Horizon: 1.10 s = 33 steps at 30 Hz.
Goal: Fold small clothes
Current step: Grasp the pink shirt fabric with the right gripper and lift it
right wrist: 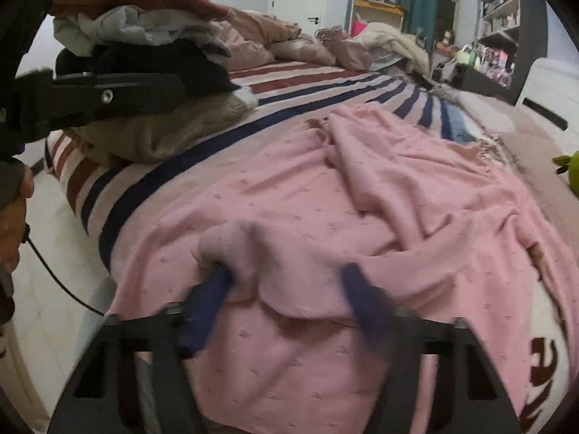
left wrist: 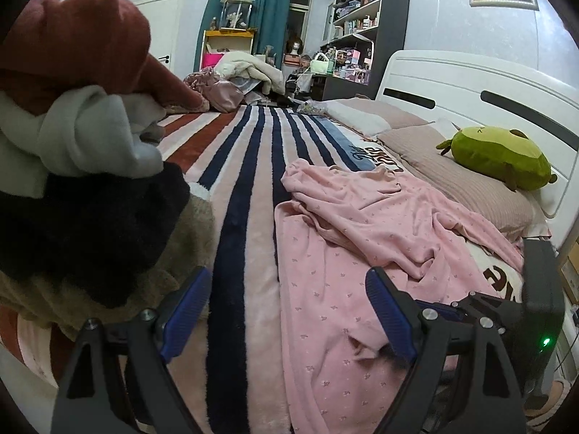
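A crumpled pink garment (left wrist: 362,238) with small printed marks lies spread on the striped bed cover (left wrist: 249,166). My left gripper (left wrist: 289,303) is open and empty, low over the bed just left of the garment's near edge. In the right wrist view the same pink garment (right wrist: 362,188) fills the middle. My right gripper (right wrist: 286,289) is open, its blurred fingers straddling a raised fold of the garment's cuff or hem (right wrist: 235,242). The left fingertip (right wrist: 213,285) touches that fold. The left gripper's body (right wrist: 105,97) shows at the left.
A pile of clothes (left wrist: 83,137), red, grey, black and tan, stands on the bed's left side; it also shows in the right wrist view (right wrist: 152,58). Pillows and a green plush toy (left wrist: 503,155) lie by the white headboard (left wrist: 470,83). Bedding heaps lie at the far end. Floor shows left of the bed (right wrist: 61,282).
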Motion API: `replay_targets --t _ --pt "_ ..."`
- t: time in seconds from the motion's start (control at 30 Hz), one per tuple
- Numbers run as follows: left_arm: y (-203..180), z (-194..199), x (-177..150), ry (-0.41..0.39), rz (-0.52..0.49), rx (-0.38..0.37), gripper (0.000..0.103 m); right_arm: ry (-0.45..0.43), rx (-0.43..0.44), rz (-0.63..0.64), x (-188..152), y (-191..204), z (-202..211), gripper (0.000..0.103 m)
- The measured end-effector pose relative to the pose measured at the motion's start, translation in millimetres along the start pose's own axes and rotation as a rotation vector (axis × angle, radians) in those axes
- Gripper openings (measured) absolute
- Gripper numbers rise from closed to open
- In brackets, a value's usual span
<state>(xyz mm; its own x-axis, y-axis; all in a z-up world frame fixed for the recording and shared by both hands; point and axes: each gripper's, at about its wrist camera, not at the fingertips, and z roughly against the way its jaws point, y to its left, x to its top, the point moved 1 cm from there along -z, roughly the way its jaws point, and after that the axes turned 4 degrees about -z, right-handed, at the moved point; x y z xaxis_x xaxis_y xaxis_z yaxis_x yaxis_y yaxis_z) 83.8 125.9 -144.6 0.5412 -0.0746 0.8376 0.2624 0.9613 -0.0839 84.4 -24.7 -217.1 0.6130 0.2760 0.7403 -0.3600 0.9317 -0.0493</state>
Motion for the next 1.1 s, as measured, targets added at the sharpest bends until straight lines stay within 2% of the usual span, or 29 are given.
replay_targets --t 0.07,0.13,0.3,0.47,0.7,0.83,0.87,0.97,1.03,1.07,1.1 --pt "0 1 0 0.002 -0.002 0.006 0.085 -0.016 -0.021 0.02 1 -7 7 0.018" --pt "-2 2 0 0.0 -0.006 0.006 0.086 -0.017 -0.001 0.021 1 -15 13 0.012" --pt "-8 3 3 -0.005 -0.012 0.002 0.087 -0.088 -0.039 -0.037 7 -49 45 0.011" --pt "-18 -4 6 0.009 -0.031 -0.026 0.088 -0.129 -0.057 -0.088 5 -103 83 0.011" --pt "-30 -31 2 0.071 -0.042 -0.034 0.088 -0.089 -0.046 -0.144 -35 -166 108 0.011" --pt "-31 -48 0 0.109 -0.045 -0.019 0.088 -0.086 -0.017 -0.2 -63 -186 113 0.011" --pt "-31 -51 0 0.114 -0.046 -0.02 0.088 -0.092 -0.007 -0.203 -69 -188 115 0.012" --pt "-31 -67 3 0.139 -0.058 -0.025 0.088 -0.06 -0.006 -0.216 -84 -197 113 0.023" --pt "-31 -80 10 0.153 -0.071 -0.023 0.088 -0.07 0.009 -0.238 -90 -206 121 0.029" --pt "-31 -87 15 0.156 -0.08 -0.022 0.088 -0.084 0.02 -0.252 -90 -210 127 0.04" --pt "-30 -94 19 0.162 -0.087 -0.019 0.088 -0.103 0.03 -0.262 -89 -215 133 0.057"
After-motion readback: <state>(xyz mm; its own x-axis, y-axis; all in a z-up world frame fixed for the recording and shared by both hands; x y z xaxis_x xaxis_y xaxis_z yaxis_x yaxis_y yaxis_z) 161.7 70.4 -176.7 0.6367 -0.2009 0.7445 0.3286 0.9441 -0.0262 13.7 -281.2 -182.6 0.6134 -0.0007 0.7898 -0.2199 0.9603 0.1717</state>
